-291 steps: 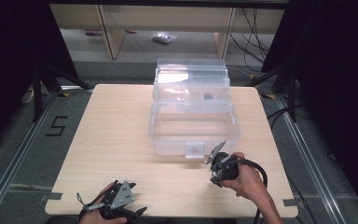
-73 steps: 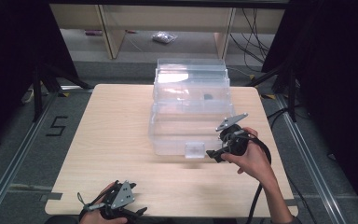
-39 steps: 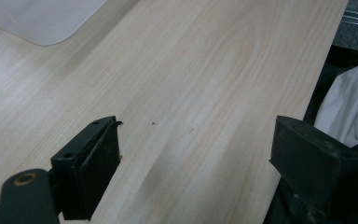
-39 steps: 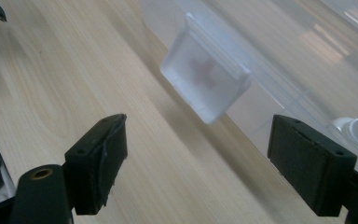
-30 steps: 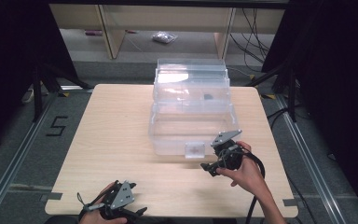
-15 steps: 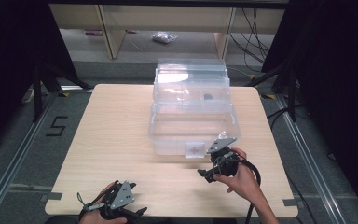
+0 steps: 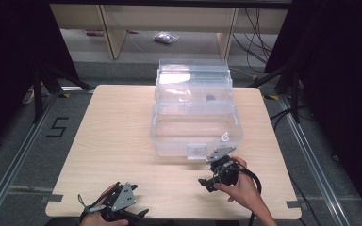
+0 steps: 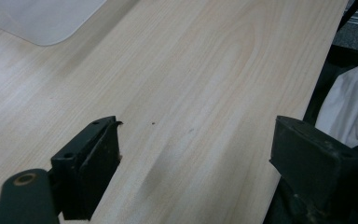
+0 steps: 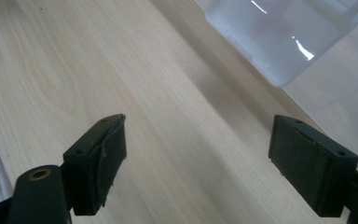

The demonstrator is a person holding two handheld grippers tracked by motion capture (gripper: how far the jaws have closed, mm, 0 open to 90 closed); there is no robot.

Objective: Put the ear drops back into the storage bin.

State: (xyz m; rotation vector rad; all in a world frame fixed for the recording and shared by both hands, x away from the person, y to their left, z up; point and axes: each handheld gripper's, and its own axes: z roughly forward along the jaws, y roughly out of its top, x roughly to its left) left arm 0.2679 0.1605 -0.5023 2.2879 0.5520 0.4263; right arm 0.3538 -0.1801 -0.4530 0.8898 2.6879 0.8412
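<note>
A clear plastic box (image 7: 169, 136) stands in the middle of the table with its lid tilted open at the back. A small white piece (image 7: 225, 137) lies inside near its front right corner, and a small dark piece (image 7: 210, 98) sits in the upper tray. My right gripper (image 7: 206, 184) is held just in front of the box's front right corner. In the right gripper view it (image 9: 198, 135) is open over bare wood, with the box corner (image 9: 284, 42) beyond. My left gripper (image 7: 136, 215) rests at the near left edge, open (image 8: 198, 135) with nothing between its jaws.
The wooden table (image 7: 113, 141) ends close to both hands. A white sleeve (image 8: 349, 107) shows past the table edge in the left gripper view. Shelving and a small bag (image 7: 165, 37) lie on the floor behind the table. Dark curtains flank both sides.
My right gripper has come down from beside the box's right wall to the table in front of the box, nearer me. The left gripper has stayed put.
</note>
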